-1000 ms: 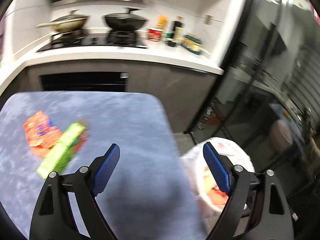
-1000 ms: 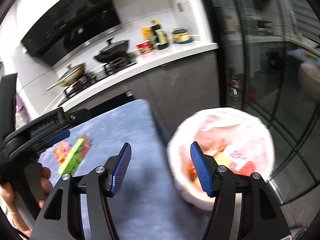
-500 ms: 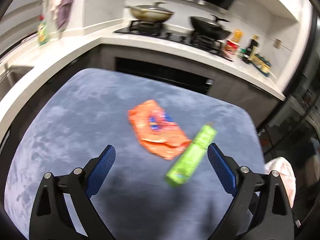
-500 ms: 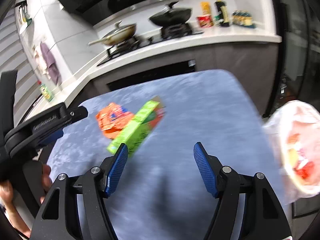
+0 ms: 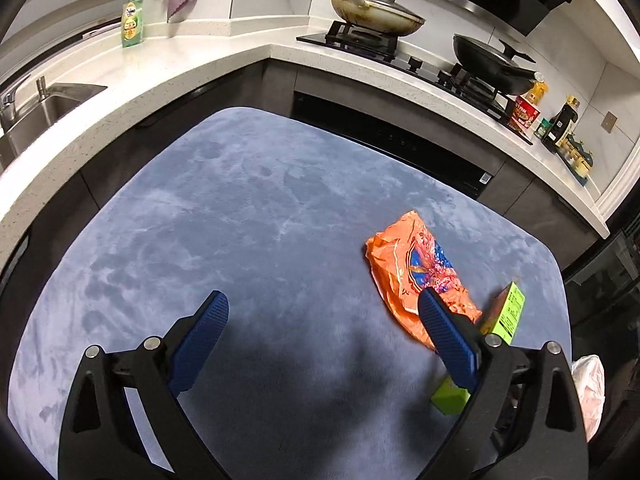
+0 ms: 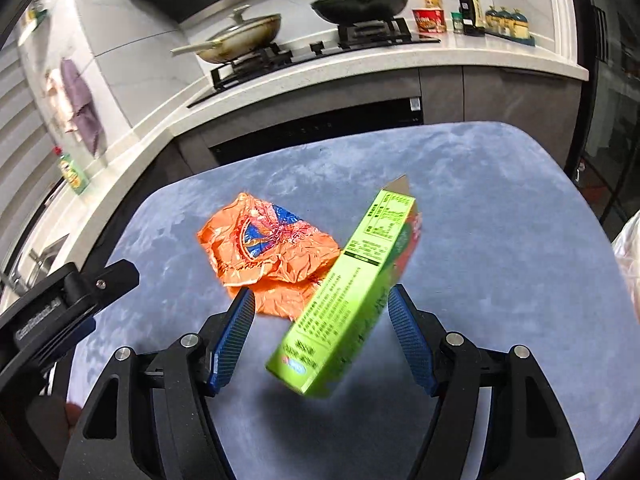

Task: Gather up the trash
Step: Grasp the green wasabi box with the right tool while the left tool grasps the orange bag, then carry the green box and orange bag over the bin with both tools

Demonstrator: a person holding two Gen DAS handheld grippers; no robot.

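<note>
The right hand-held gripper (image 6: 320, 336) hung over the blue-grey tabletop (image 6: 500, 240) with its jaws apart, and the green carton (image 6: 348, 300) lay on the cloth between them, its long axis running away from the camera; neither blue pad pressed on it, with a clear gap on each side. The left hand-held gripper (image 5: 320, 344) stood with its jaws spread wide, having just been opening further, and nothing sat between them but bare cloth. Its right finger (image 5: 448, 340) overlapped the near edge of the orange wrapper (image 5: 416, 272) in the view.

Taking the green carton as the landmark: the orange wrapper lay just beside it on the left and a little beyond, its crumpled edge touching or tucked under the carton's side. Off the tabletop's edge to the carton's right, a pale plastic bag (image 6: 628, 256) showed, probably the bin liner.

The carton looked like thin, stiff cardboard, likely empty and light; it should hold its shape if pinched across its two long narrow faces near the middle, though a hard squeeze could cave it in. The wrapper looked like soft, crinkled foil film, nearly weightless and slippery; a raised fold near its centre seemed the best place to nip.
</note>
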